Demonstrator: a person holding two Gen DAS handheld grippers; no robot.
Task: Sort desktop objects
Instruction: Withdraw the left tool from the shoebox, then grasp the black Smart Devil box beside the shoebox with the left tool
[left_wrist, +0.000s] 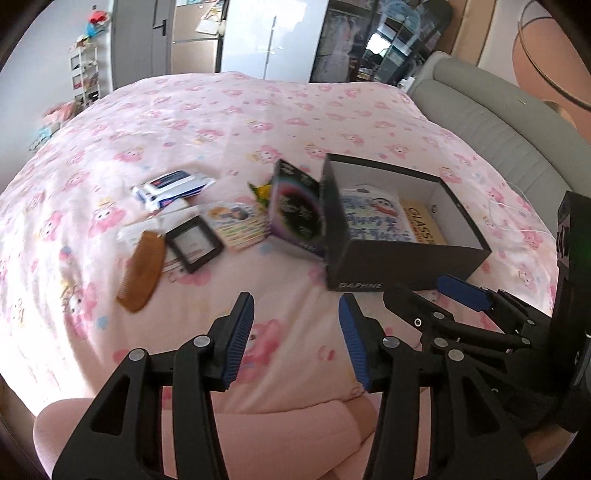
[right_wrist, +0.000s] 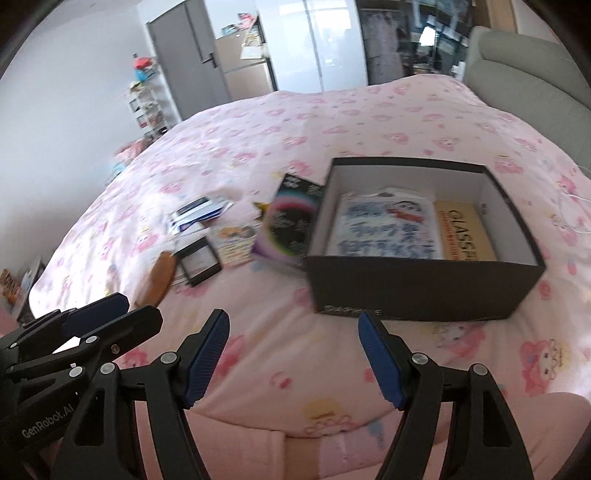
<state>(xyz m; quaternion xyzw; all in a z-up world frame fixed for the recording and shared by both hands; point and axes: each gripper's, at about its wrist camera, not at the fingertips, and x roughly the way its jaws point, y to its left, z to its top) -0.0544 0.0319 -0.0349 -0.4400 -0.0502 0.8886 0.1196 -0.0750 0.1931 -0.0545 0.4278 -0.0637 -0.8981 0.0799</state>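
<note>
Both grippers hover low over the near edge of the bed (left_wrist: 229, 110), side by side and pointing toward its far side. The left gripper (left_wrist: 296, 334) has its blue-padded fingers spread wide with nothing between them; only the pink cartoon-print bedspread shows in the gap. The right gripper (right_wrist: 294, 356) is likewise spread wide and holds nothing. In the left wrist view it sits just to the right of the left one, close to the front wall of the box.

The black shoebox (right_wrist: 417, 291) stands open on the bed toward the near right, a little beyond the right gripper. Inside it, lying flat on the bottom, are a white pouch with a blue cartoon print (right_wrist: 384, 230) and, touching its right side, a yellow packet lettered "GLASS" (right_wrist: 461, 230).

A dark card packet with a rainbow ring (left_wrist: 295, 206) leans tilted against the box's left wall, outside it. Further left on the bedspread lie a cartoon-printed card pack (left_wrist: 240, 225), a small black frame (left_wrist: 194, 243), a brown wooden comb (left_wrist: 142, 275) and a blue-and-white wipes pack (left_wrist: 171, 186), clustered close together, some touching or overlapping.
</note>
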